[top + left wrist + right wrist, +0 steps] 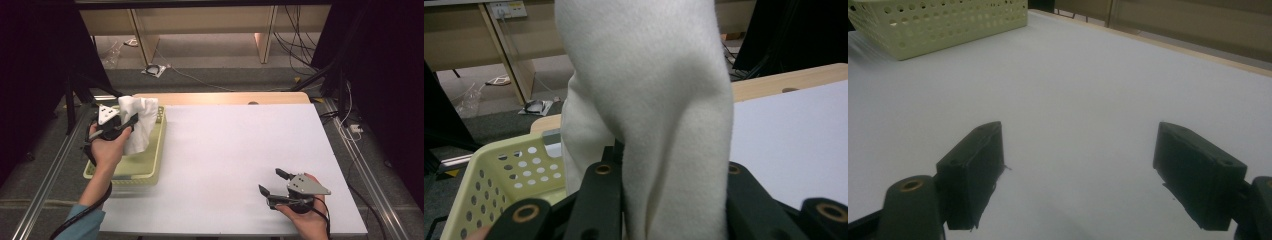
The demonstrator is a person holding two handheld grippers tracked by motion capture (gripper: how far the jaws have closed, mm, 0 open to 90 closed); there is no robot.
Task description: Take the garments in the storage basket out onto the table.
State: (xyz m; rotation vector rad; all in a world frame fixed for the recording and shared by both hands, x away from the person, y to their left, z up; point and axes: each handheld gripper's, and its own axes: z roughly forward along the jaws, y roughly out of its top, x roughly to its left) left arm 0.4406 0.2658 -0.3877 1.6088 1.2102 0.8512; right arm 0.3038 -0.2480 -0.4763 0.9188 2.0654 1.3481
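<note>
Over the basket (pixel 150 167) at the desk's (pixel 235 150) left edge, my left claw (pixel 131 121) is clamped on a white cloth (pixel 139 125) that hangs above it. Right claw (pixel 274 184) sits wide and empty near the front right. I read this as mid-transfer; whichever way the cloth goes next, I need it clear of the rim before moving.

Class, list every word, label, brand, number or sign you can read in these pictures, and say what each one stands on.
None can be read: the white cloth, the yellow basket, the white table and both sets of jaws carry no lettering.
</note>
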